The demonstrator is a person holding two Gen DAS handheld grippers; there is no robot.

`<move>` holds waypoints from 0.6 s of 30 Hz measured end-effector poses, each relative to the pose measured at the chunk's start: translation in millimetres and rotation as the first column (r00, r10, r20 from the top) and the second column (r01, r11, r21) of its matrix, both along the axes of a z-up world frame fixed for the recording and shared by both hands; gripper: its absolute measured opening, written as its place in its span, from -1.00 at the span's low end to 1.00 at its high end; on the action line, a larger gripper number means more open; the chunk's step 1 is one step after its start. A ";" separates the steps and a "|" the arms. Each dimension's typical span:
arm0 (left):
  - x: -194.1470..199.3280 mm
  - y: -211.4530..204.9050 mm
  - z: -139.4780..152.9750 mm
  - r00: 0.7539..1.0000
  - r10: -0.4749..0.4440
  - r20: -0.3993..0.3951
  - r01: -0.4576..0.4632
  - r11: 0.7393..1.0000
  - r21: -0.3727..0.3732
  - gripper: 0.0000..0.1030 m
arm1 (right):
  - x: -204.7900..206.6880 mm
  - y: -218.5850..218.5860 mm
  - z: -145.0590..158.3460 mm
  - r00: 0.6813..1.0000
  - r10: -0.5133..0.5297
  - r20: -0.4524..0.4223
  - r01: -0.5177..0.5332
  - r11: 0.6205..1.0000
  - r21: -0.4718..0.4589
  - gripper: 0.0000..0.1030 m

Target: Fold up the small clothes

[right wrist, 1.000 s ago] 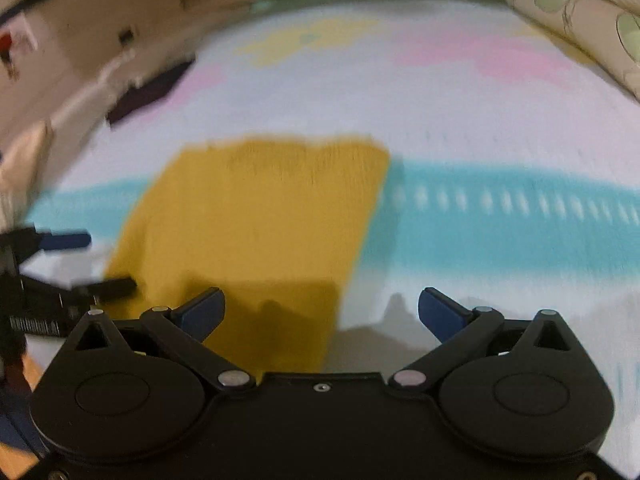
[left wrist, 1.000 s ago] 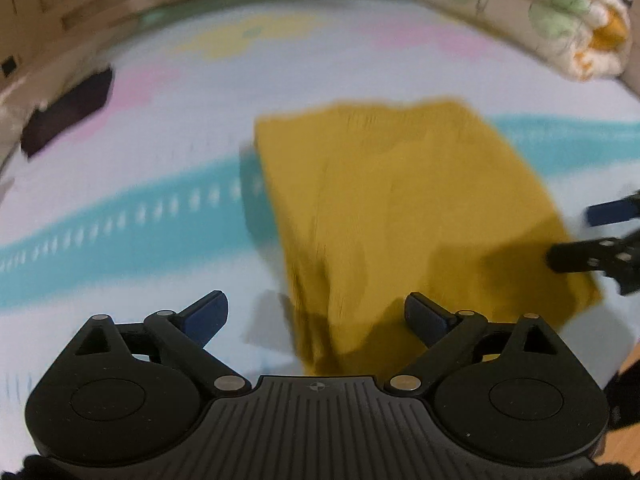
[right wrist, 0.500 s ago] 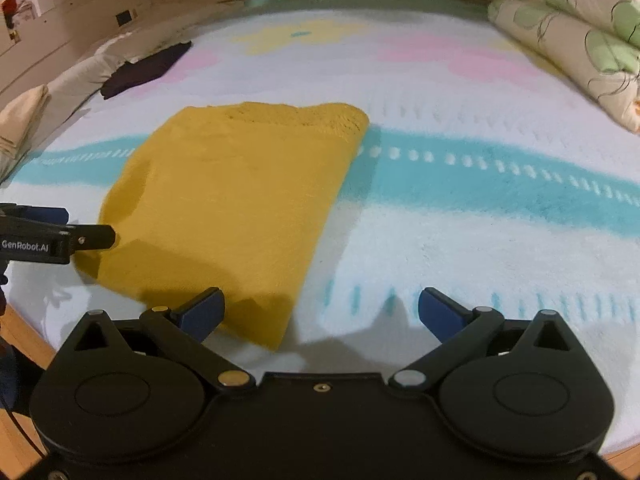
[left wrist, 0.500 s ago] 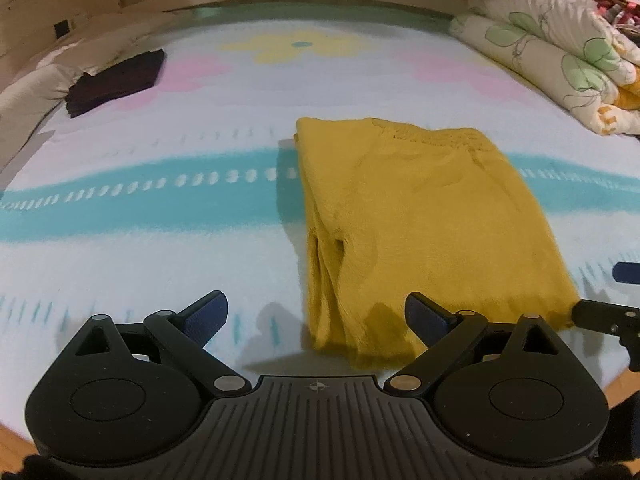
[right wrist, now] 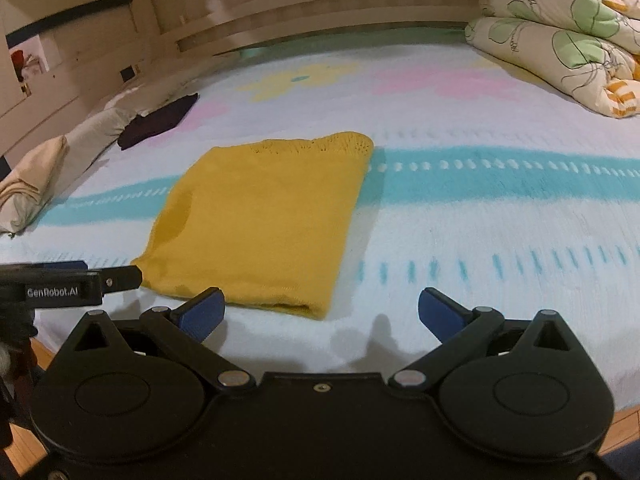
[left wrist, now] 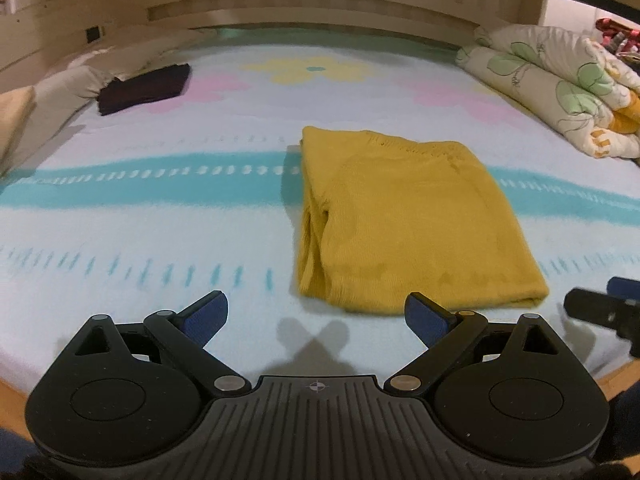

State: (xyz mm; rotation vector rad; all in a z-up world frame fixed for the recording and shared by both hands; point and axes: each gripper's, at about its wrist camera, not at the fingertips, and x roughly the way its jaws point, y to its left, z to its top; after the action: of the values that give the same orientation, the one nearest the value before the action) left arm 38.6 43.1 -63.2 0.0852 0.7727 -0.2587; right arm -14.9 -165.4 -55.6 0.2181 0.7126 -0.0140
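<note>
A mustard-yellow knit garment (left wrist: 404, 220) lies folded into a rectangle on the bed, also seen from the right wrist as the yellow garment (right wrist: 264, 216). My left gripper (left wrist: 316, 316) is open and empty, hovering just short of the garment's near left corner. My right gripper (right wrist: 320, 310) is open and empty near the garment's near right corner. The right gripper's tip shows at the right edge of the left view (left wrist: 600, 312), and the left gripper's finger (right wrist: 72, 280) shows at the left of the right view, by the garment's near edge.
A pastel bed sheet (left wrist: 160, 240) with a teal stripe covers the mattress. A dark folded cloth (left wrist: 144, 88) lies far left beside pillows (right wrist: 52, 168). A floral quilt (left wrist: 560, 88) is piled at the far right. The wooden bed edge (left wrist: 616, 376) runs close below.
Both grippers have drawn back toward the bed's near edge and away from the yellow garment, which now lies flat and still. Blur from a second ago is gone.
</note>
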 end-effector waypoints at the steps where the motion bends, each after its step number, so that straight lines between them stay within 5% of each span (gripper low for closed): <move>1: -3.4 -0.4 0.0 1.000 0.002 0.008 -0.002 1.000 0.005 0.87 | -2.2 0.9 0.4 1.000 -0.004 0.005 0.004 1.000 0.005 0.99; 18: -19.2 -14.9 8.1 0.994 0.076 0.082 -0.086 0.989 0.117 0.86 | -16.7 14.6 3.6 0.998 -0.026 0.051 0.025 1.000 0.018 0.99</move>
State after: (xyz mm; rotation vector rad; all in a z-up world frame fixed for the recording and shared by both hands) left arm 19.4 28.2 -55.1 0.1768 0.7124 -0.1303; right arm -31.7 -150.8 -52.0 0.2434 0.6588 -0.0269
